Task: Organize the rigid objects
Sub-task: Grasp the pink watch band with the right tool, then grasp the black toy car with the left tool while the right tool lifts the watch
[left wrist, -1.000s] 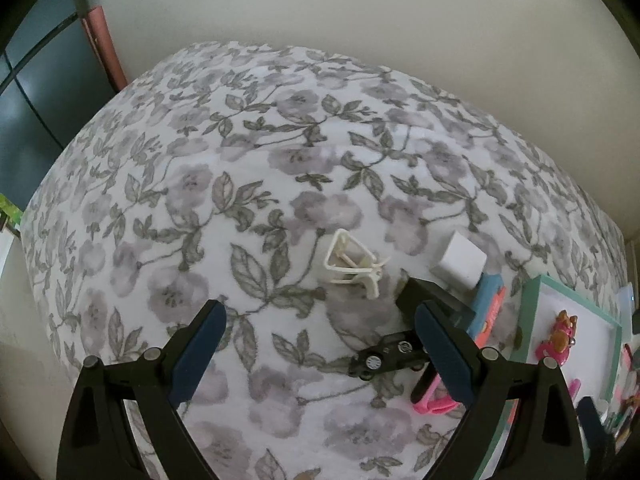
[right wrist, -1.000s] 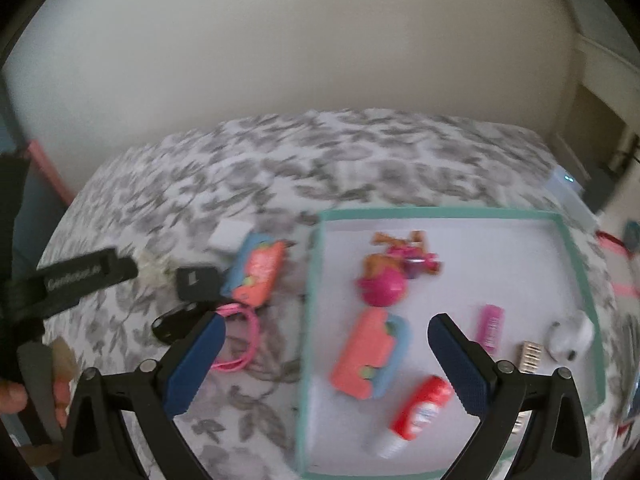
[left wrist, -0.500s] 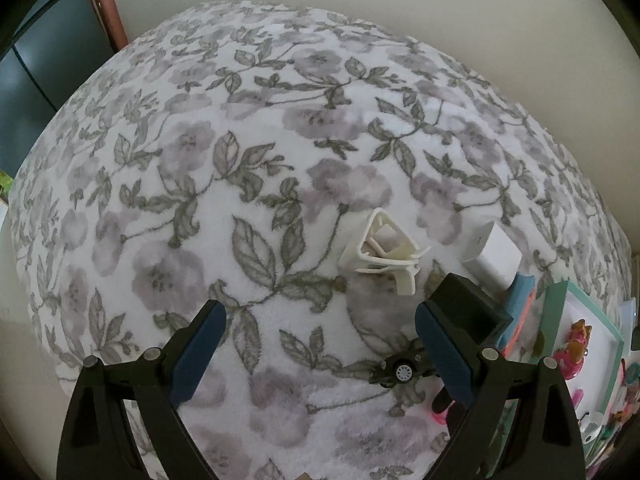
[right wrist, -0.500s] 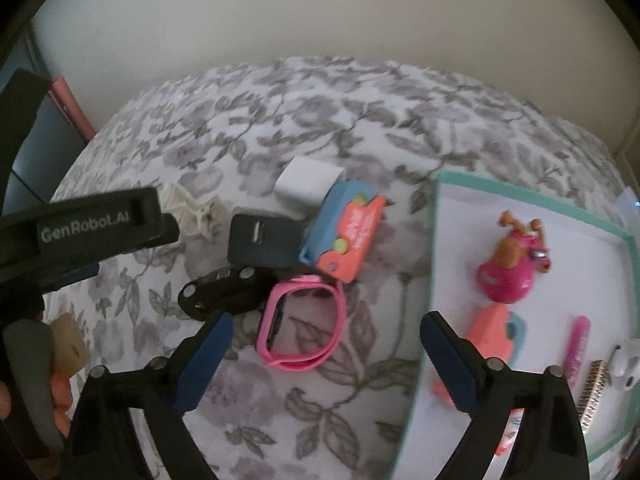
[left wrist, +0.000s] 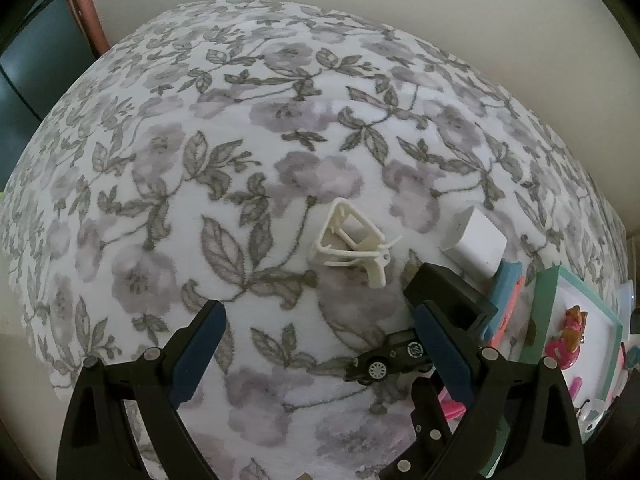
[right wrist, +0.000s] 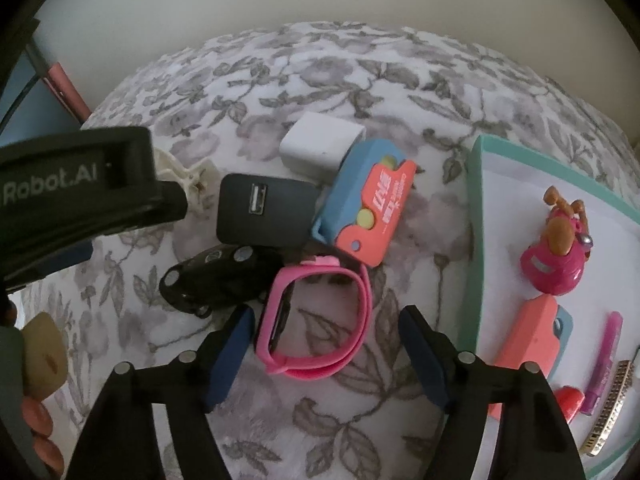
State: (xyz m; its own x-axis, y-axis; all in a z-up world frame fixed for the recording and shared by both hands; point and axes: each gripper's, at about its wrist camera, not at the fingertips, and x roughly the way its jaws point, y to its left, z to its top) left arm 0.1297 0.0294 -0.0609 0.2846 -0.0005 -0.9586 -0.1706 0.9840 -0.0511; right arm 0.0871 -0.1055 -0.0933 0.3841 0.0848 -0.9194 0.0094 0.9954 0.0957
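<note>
Hovering with its jaws spread wide and holding nothing, the right claw (right wrist: pixel 326 350) brackets the pink watch (right wrist: pixel 316 320), which lies on the flowered cloth (right wrist: pixel 360 80). Just behind the watch sit a black toy car (right wrist: pixel 212 280), a black charger (right wrist: pixel 262 210) and a blue-and-coral case (right wrist: pixel 364 204), with a teal tray (right wrist: pixel 474 240) to the watch's right. The left claw (left wrist: pixel 320 354), also wide and bare, hangs left of the watch, a white clip (left wrist: pixel 352 242) ahead of it.

Grey-floral white cloth (right wrist: pixel 360 80); on it pink watch (right wrist: pixel 316 320), black car (right wrist: pixel 212 280), black charger (right wrist: pixel 264 210), white cube (right wrist: pixel 320 146); teal-rimmed tray (right wrist: pixel 474 216).
</note>
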